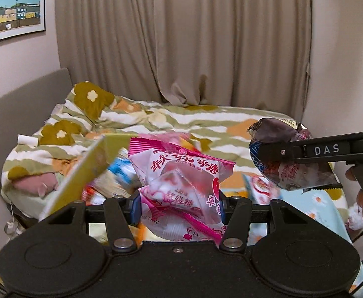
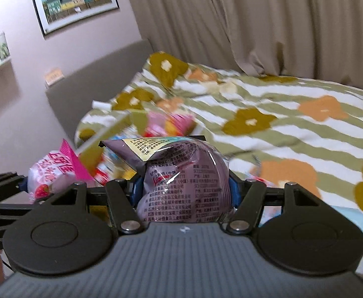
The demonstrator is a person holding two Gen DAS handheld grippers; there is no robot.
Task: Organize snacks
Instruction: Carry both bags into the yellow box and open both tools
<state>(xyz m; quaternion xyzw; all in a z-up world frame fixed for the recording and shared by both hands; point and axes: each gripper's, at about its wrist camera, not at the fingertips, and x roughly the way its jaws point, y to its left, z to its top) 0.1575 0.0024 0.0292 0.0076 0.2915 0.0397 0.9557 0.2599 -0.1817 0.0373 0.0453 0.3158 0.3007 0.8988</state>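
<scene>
Two snack bags, one pinched in each of my grippers.

My left gripper [image 1: 179,206] clamps a pink-and-white strawberry milk candy bag [image 1: 181,186], my right gripper [image 2: 184,193] a puffy purple snack bag [image 2: 181,181], both held above the flower-striped quilt [image 2: 293,124]. I judge I hold them clear of the blurred snack pile [image 1: 112,176] beside the yellow box flap [image 1: 82,173] so each can be sorted separately.

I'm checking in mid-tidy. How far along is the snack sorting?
Nothing looks finished. In hand: the left gripper is shut on a pink candy bag, the right gripper on a purple bag, both lifted clear. Left: a blurred pile of snacks by the yellow box on the bed; neither held bag is placed.
</scene>
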